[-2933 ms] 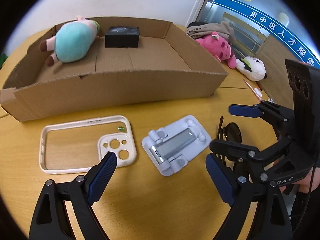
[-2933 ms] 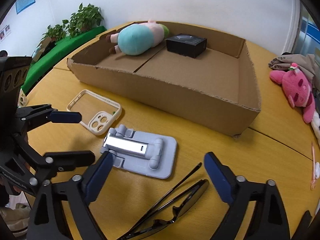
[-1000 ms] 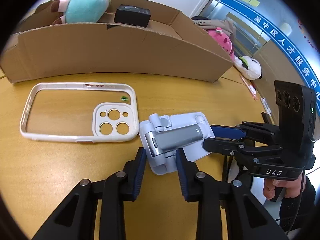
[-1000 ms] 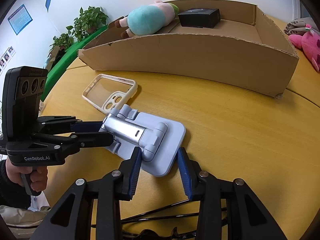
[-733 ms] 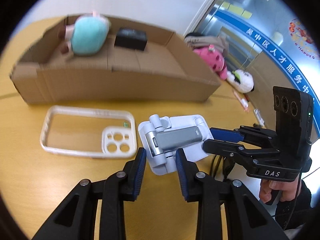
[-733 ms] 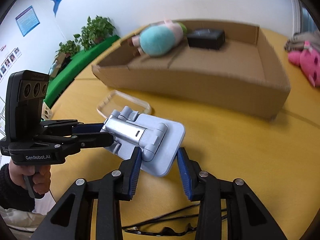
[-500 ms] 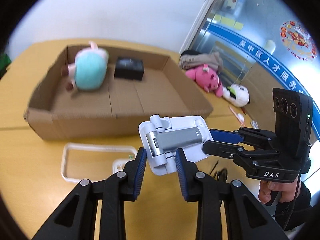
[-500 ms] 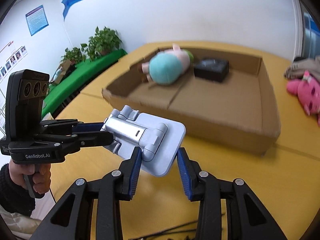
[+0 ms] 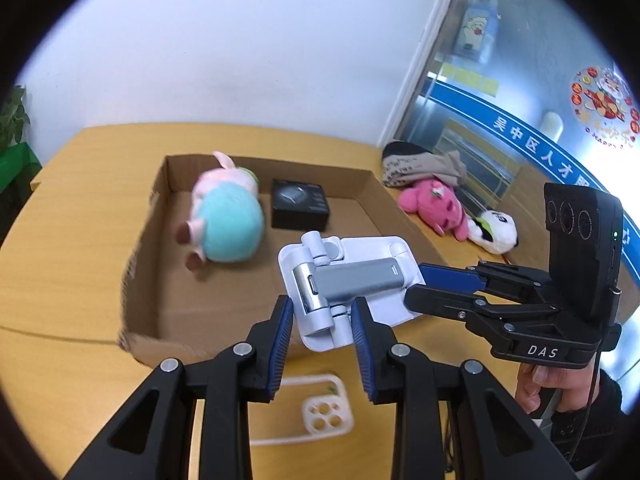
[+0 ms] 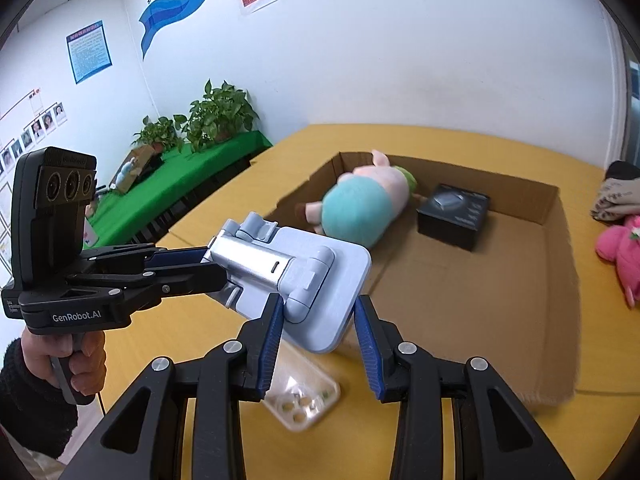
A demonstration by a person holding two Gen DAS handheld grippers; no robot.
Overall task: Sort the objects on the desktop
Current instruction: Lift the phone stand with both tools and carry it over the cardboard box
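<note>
Both grippers, left (image 9: 322, 322) and right (image 10: 318, 320), pinch the stand (image 9: 346, 280) above the box (image 9: 152, 240); uneven release could tip it onto the plush (image 9: 226, 224).

Black grippers (image 9: 322, 320), blue ribbed jaws, silver screws, dark sleeves.

This is an office: a white wall carries a blue framed notice board (image 10: 89, 50), a blue wave banner (image 10: 176, 4) and staff photos (image 10: 38, 124), beside a blue-lettered glass door (image 9: 520, 136).
</note>
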